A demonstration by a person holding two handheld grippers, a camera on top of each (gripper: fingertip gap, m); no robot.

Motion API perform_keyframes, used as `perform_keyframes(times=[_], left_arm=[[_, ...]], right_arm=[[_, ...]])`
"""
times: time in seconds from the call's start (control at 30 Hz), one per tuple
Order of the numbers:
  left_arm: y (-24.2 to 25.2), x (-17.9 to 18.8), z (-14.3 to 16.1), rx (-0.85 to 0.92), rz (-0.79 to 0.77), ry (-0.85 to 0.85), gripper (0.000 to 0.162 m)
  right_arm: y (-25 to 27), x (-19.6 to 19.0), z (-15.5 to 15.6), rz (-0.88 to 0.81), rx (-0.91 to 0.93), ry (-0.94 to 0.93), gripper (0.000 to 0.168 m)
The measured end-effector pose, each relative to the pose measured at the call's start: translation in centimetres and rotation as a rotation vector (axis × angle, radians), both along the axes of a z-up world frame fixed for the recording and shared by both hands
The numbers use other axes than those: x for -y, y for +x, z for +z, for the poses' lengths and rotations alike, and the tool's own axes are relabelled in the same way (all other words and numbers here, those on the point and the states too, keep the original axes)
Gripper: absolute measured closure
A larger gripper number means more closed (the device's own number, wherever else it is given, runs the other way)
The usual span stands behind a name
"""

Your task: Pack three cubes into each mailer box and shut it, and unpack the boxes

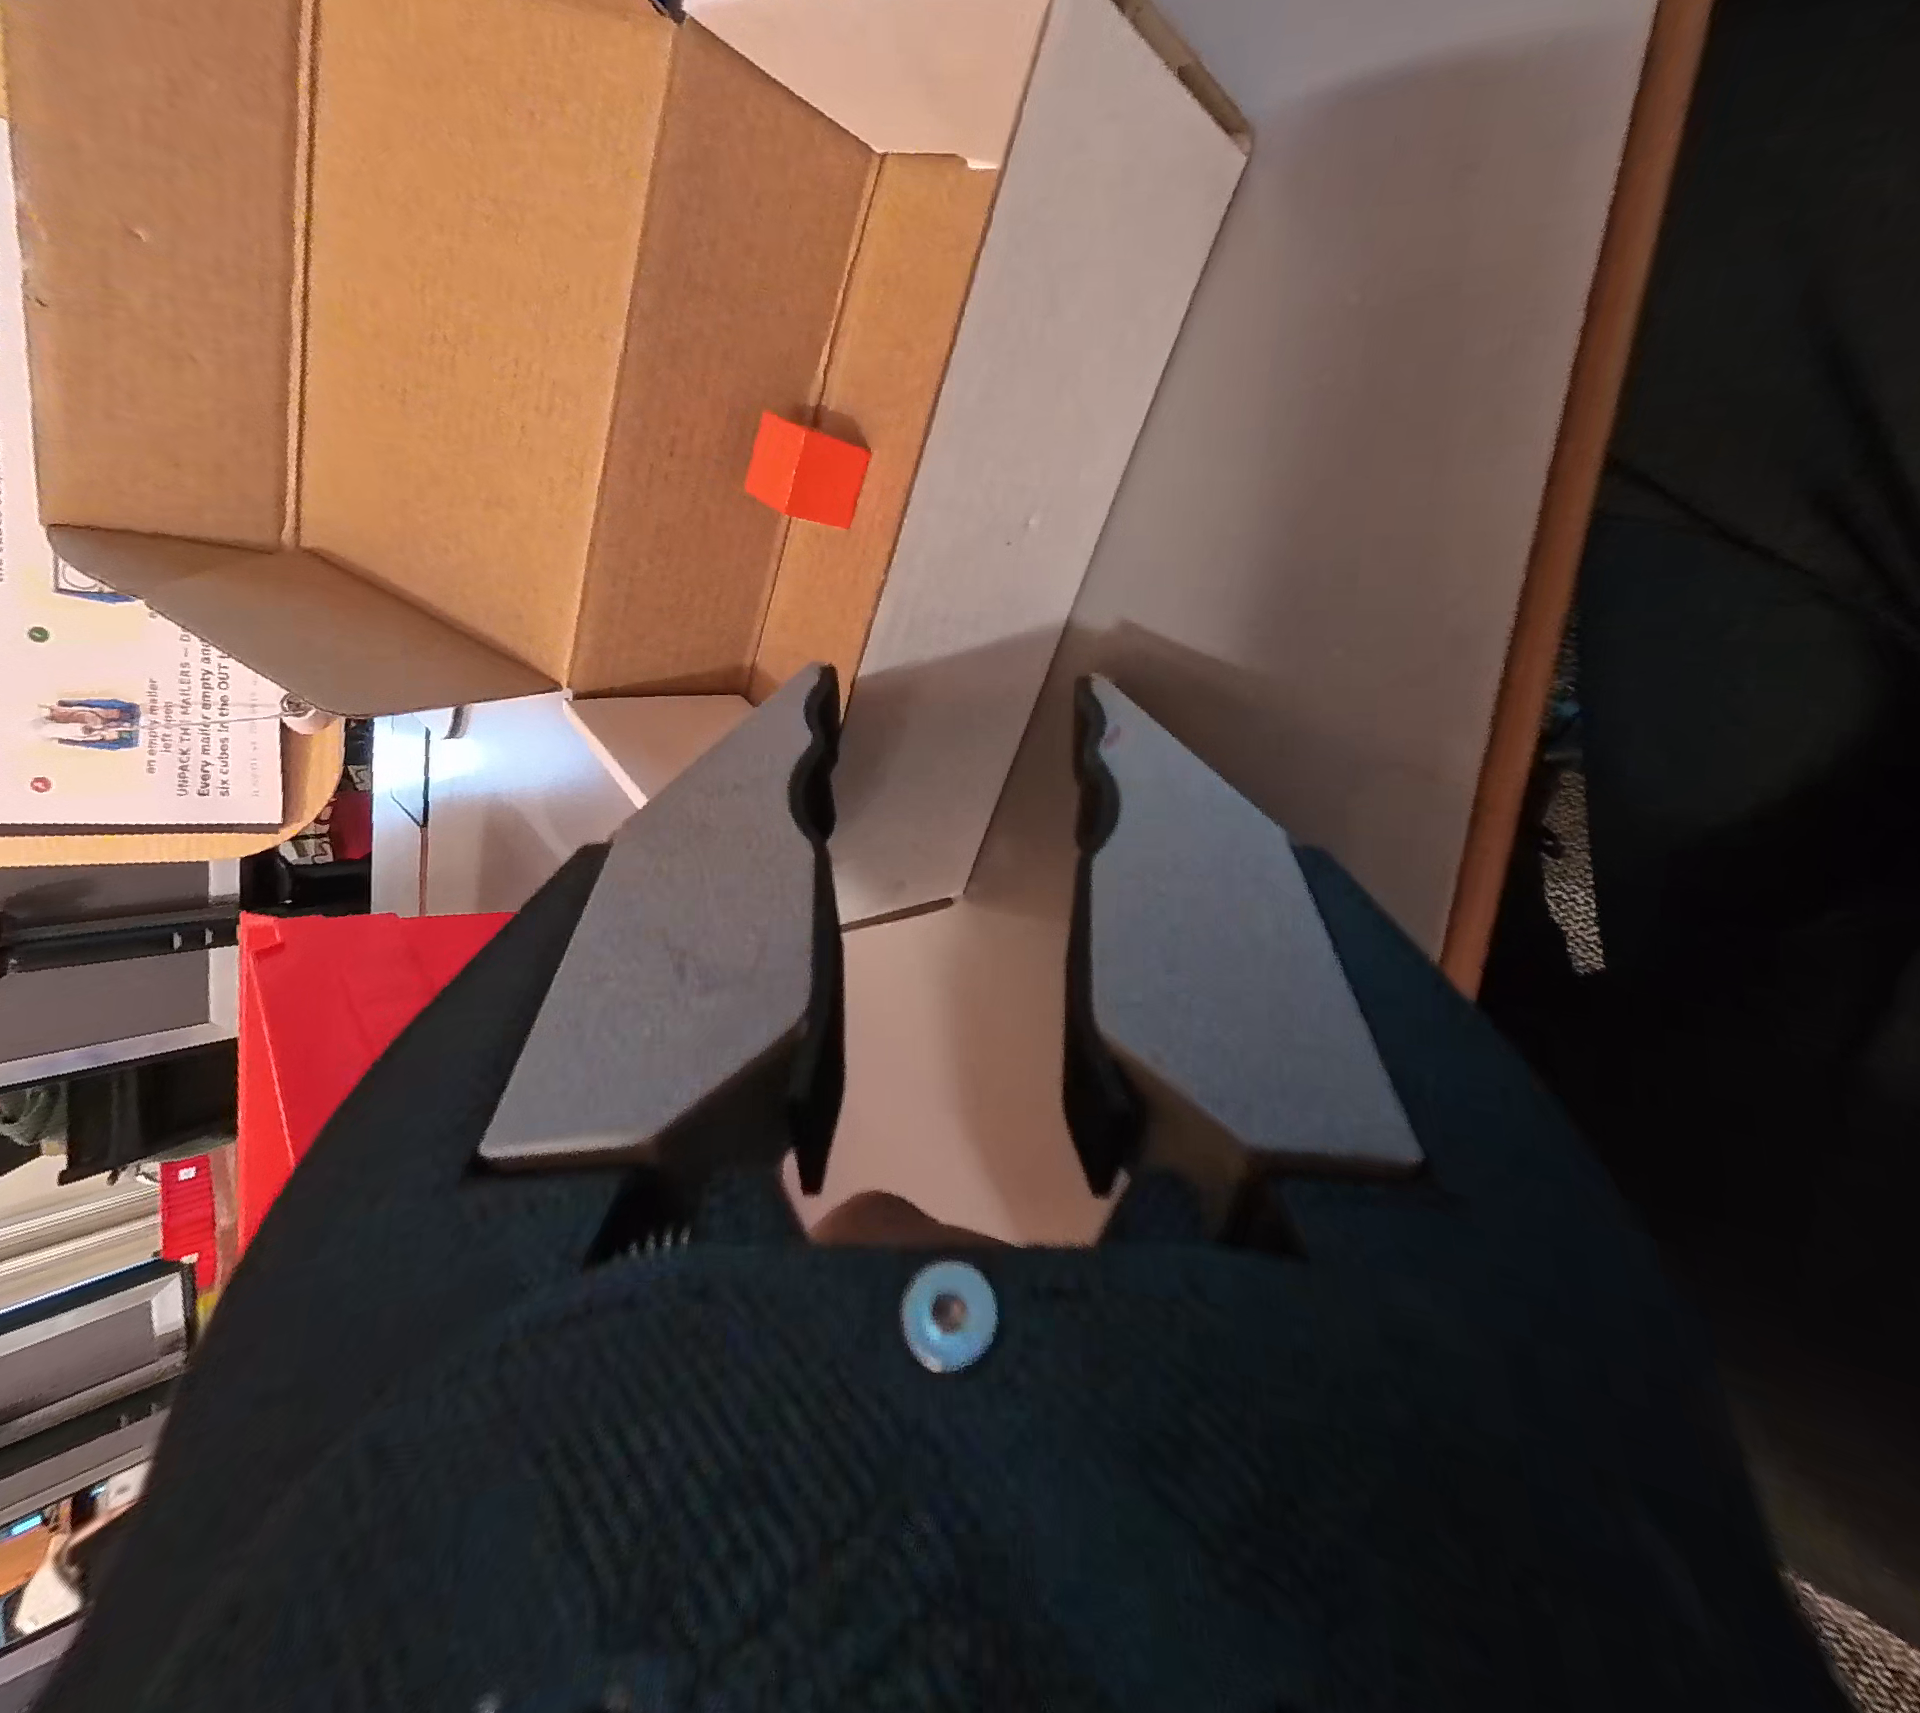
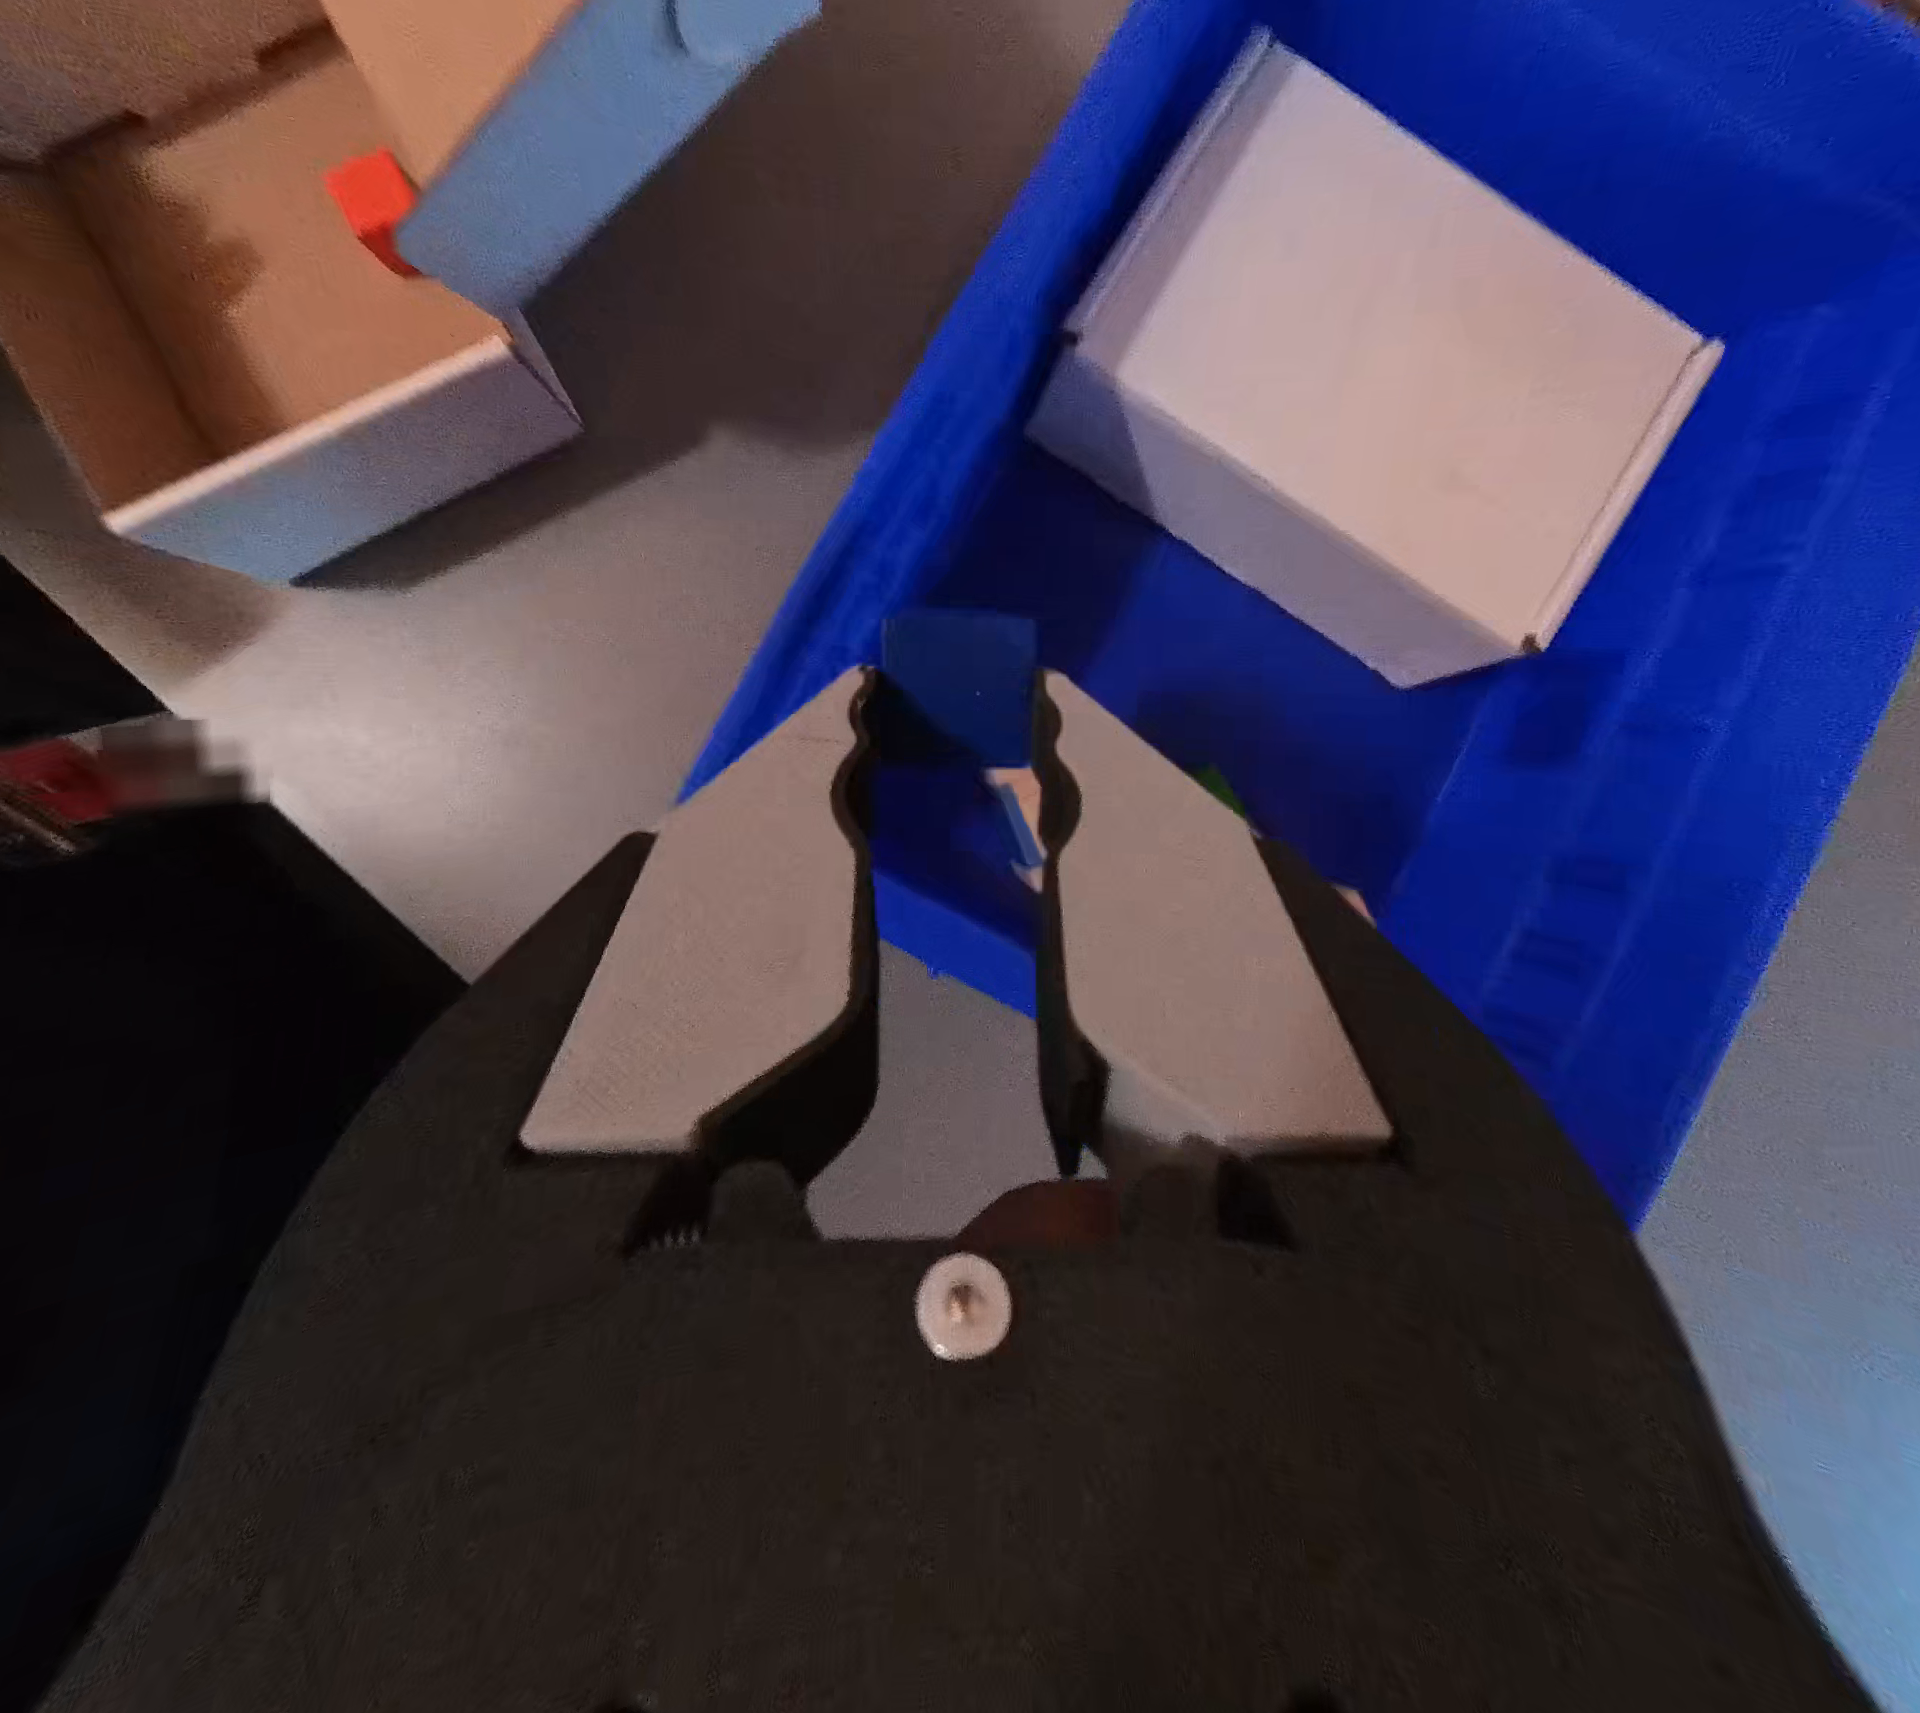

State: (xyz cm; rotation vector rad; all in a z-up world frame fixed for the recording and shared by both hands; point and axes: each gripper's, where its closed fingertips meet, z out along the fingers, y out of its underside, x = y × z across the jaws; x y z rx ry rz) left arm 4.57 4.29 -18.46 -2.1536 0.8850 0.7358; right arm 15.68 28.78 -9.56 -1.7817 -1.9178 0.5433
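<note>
While the left gripper (image 1: 954,728) hangs with jaws spread and empty just beside the open mailer box (image 1: 1049,375), a red cube (image 1: 807,468) sits inside against its near wall; farther right, the right gripper (image 2: 956,707) pinches a blue cube (image 2: 958,681) above the blue bin (image 2: 1662,728), where a closed white box (image 2: 1371,416) lies.

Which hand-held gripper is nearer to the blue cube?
Right. The right hand-held gripper is shut on the blue cube, above the blue bin. The left hand-held gripper is open, beside the open mailer box.
</note>
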Motion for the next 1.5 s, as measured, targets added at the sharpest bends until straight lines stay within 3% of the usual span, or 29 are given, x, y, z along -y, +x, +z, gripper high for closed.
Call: perform_keyframes(times=[0.2, 0.37, 0.47, 0.53, 0.63, 0.7, 0.83, 0.97, 1.1, 1.33, 1.5], left_arm=[[0.0, 0.0, 0.0, 0.019, 0.005, 0.002, 0.119], [0.1, 0.0, 0.0, 0.025, 0.006, 0.002, 0.119], [0.1, 0.0, 0.0, 0.028, 0.004, 0.002, 0.119], [0.1, 0.0, 0.0, 0.031, 0.001, 0.003, 0.12], [0.1, 0.0, 0.0, 0.031, 0.0, 0.004, 0.12], [0.0, -0.1, 0.1, 0.027, -0.001, 0.005, 0.12], [0.0, 0.0, 0.0, 0.018, 0.004, 0.003, 0.119], [0.0, 0.0, 0.0, 0.007, 0.011, 0.005, 0.119], [0.1, 0.2, -0.1, -0.006, 0.012, 0.005, 0.117], [0.1, 0.1, 0.0, 0.014, 0.006, 0.015, 0.118], [0.1, 0.0, -0.1, 0.014, 0.005, 0.013, 0.118]], right_arm=[[1.8, -0.3, -4.8, 0.016, 0.143, -0.028, 0.143], [2.1, 0.1, -5.5, 0.056, 0.201, 0.038, 0.134], [2.0, -0.9, -3.4, 0.005, 0.16, 0.11, 0.135], [1.2, -0.7, -0.1, -0.038, 0.045, 0.141, 0.138], [-1.4, 4.7, 5.3, 0.071, -0.191, 0.052, 0.148], [-2.9, 9.5, 6.5, 0.2, -0.235, 0.014, 0.149], [-6.5, 15.6, 2.5, 0.369, -0.059, 0.053, 0.134], [-10.6, 17.4, -3.4, 0.414, 0.144, 0.15, 0.132], [-12.9, 17.6, -7.2, 0.412, 0.272, 0.231, 0.133], [-13.6, 17.9, -10.6, 0.418, 0.399, 0.217, 0.14], [-14.0, 18.6, -10.6, 0.462, 0.368, 0.186, 0.149]])
